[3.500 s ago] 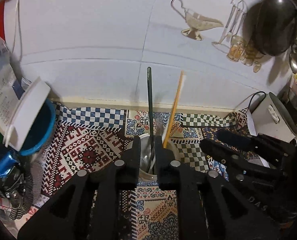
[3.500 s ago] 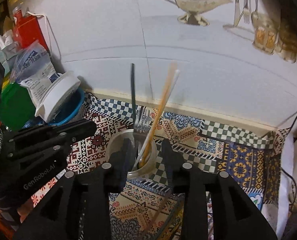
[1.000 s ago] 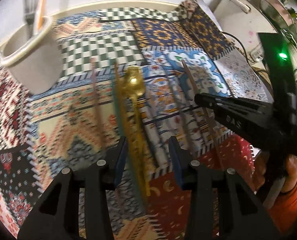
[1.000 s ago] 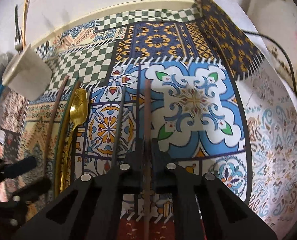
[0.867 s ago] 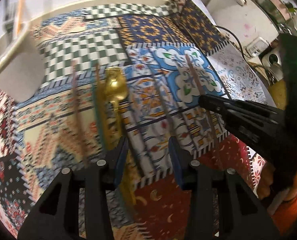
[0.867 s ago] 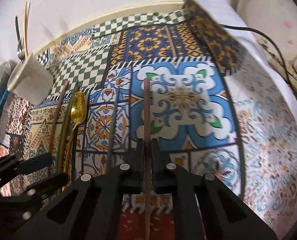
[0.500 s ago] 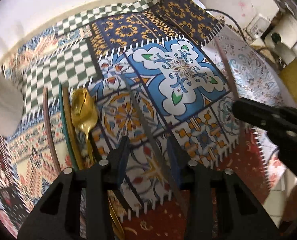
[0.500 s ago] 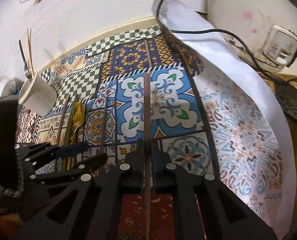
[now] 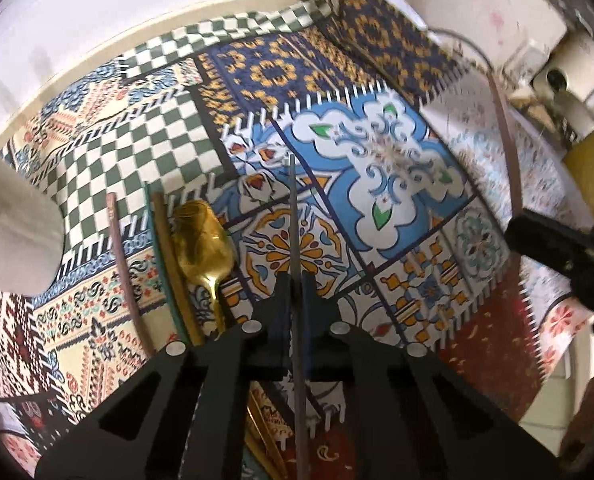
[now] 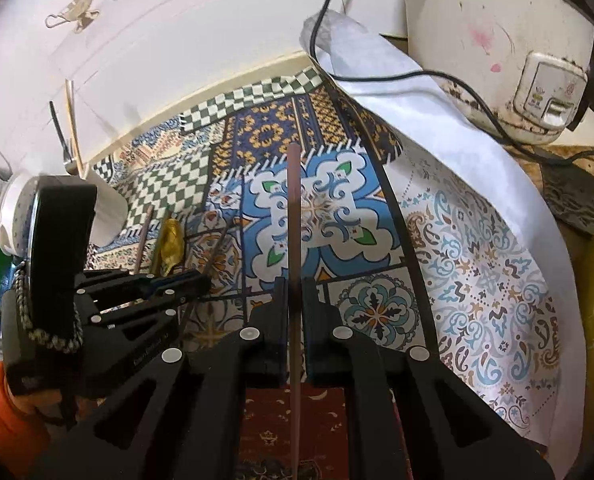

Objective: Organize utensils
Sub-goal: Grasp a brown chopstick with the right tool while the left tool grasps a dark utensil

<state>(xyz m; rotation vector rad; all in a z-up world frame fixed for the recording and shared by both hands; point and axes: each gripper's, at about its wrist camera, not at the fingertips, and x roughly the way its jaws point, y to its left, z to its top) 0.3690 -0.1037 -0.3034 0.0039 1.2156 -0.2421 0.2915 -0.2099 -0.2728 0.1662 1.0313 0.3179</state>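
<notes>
My left gripper [image 9: 295, 280] points steeply down at the patterned mat [image 9: 397, 184]; its jaws are closing tight on a thin grey chopstick [image 9: 291, 208], with the pads pressing on it. Left of it lie a gold spoon [image 9: 205, 236], a tan stick [image 9: 169, 264] and a brown chopstick [image 9: 123, 260]. My right gripper [image 10: 294, 280] is shut on another brown chopstick [image 10: 293, 220], held above the mat. The right wrist view shows the left gripper [image 10: 201, 282] low at the left, beside the spoon [image 10: 171, 240]. A white cup [image 10: 105, 208] at far left holds several utensils.
A white rice cooker [image 10: 497, 40] with a black cord [image 10: 377, 76] stands at the back right on a white cloth [image 10: 397, 92]. The white wall [image 10: 177, 40] runs along the back of the mat. An orange sleeve [image 10: 1, 404] shows behind the left gripper.
The left gripper slid right from over the gold spoon and shut on the grey chopstick. The right gripper rose with its brown chopstick, and the rice cooker came into its view.
</notes>
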